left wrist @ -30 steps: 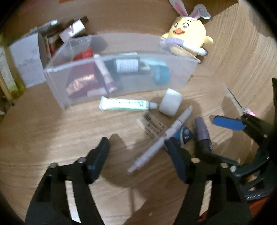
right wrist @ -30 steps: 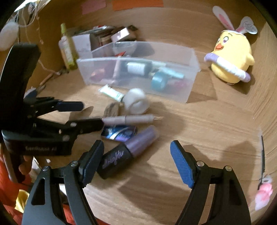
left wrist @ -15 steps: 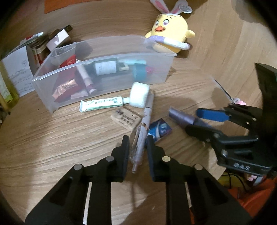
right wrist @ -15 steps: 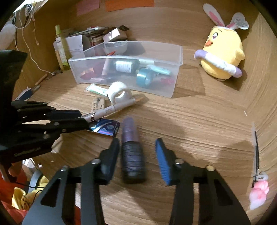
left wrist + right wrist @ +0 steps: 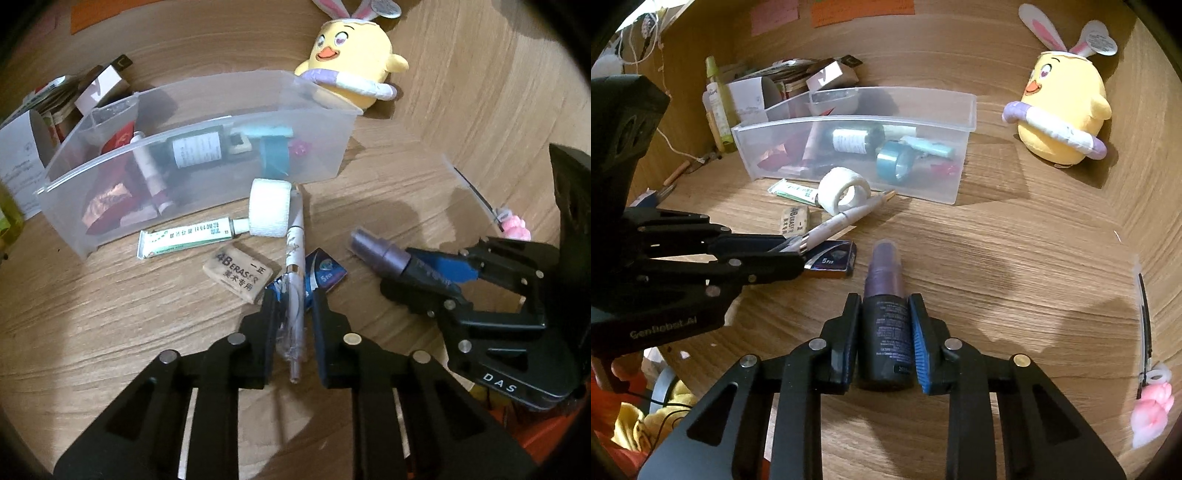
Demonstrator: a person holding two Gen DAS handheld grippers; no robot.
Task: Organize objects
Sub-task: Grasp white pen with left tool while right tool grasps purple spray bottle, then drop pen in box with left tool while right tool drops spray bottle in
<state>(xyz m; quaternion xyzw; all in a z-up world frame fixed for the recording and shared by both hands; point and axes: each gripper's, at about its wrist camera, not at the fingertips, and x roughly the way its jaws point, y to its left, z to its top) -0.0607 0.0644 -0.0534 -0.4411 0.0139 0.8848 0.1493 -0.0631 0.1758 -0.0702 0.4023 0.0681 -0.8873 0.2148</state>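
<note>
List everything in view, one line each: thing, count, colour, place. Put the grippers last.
clear bin: 1, translucent, back of the wooden desk, partly filled with small items
teal tape roll: 1, inside the bin
white tape roll: 1, in front of the bin
ointment tube: 1, white-green, beside the white roll
eraser: 1, beige, on the desk
blue packet: 1, under the pen
pen: 1, white, in the left gripper
spray bottle: 1, dark with purple cap, in the right gripper
chick plush: 1, yellow, back right
left gripper: closed on the pen
right gripper: closed on the spray bottle
</note>
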